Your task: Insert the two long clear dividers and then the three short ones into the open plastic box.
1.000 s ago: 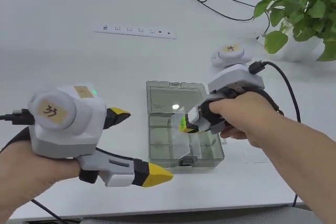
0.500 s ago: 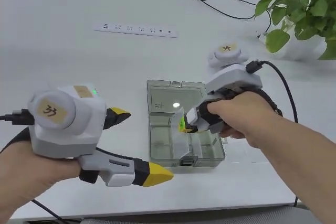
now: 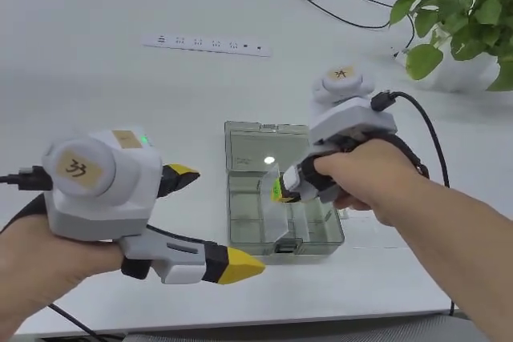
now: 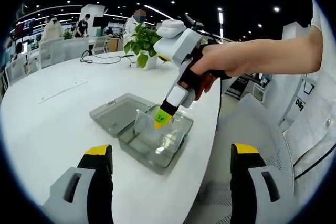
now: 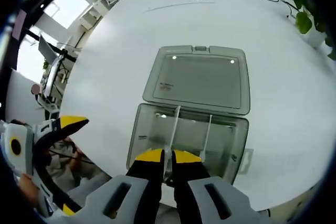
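Clear plastic is pinched between the pressed-together yellow tips of the right gripper (image 5: pixel 167 157). It is a thin divider (image 5: pixel 171 129), held on edge by its near end and reaching across the tray of the open plastic box (image 3: pixel 244 226) toward the hinge side. Its lower edge is seen inside the tray, but whether it is seated in the wall slots cannot be told. Just beside it, to its right in the right gripper view, a second divider (image 5: pixel 208 129) is seen standing parallel in the tray. Whether these two are the long ones cannot be told for certain. From their run across the tray, the long-divider step is judged to be in hand, with the short ones left to do.

The lid (image 3: pixel 258 148) is laid open behind the tray on the white table (image 3: pixel 120 94). The left gripper (image 3: pixel 210 219) is held in the air to the person's left of the box, apart from it, with its jaws spread wide and nothing between them.

For the next move, the held divider is to be kept upright and lined up with the grooves at both walls, then pressed straight down until it is bottomed. Only then should the grip be loosened. A steadying touch on the box rim by the free gripper may be called for, since the light tray could be shifted by the push.
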The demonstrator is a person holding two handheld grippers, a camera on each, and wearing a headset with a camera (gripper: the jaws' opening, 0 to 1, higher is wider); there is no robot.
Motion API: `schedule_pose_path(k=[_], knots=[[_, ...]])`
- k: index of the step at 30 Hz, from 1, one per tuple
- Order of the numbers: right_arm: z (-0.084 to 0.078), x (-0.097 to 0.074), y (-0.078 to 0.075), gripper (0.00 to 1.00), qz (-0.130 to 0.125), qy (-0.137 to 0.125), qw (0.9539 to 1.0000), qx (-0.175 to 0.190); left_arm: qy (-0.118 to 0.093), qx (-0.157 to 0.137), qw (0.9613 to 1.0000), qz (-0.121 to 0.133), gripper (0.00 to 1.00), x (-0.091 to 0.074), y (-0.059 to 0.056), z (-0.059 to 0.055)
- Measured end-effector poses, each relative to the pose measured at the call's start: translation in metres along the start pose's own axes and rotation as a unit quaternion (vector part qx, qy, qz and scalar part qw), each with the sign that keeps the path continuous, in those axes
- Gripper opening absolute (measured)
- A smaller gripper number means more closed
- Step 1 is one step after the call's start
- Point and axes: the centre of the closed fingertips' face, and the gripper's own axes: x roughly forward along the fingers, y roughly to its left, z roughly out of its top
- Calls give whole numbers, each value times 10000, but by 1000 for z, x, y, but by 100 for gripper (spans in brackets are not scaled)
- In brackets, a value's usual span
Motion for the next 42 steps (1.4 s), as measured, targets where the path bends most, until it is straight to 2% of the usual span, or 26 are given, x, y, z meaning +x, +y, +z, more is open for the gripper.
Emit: schedule_pose_path(k=[14, 24, 28, 36, 42], knots=[[-2, 2, 4, 7, -229, 57, 9987, -456, 2, -29, 10000, 16, 95, 0, 2, -2], [1, 5, 9, 7, -506, 119, 9938, -979, 1, -36, 10000, 31, 95, -1, 2, -2], [-1, 7, 9, 7, -488, 132, 9938, -990, 9, -33, 10000, 36, 95, -1, 3, -3], [-2, 15, 8, 8, -191, 93, 9973, -709, 39, 19, 10000, 37, 99, 0, 3, -5], [-4, 20, 7, 8, -80, 60, 9981, -604, 89, 43, 9999, 20, 100, 1, 2, -8]])
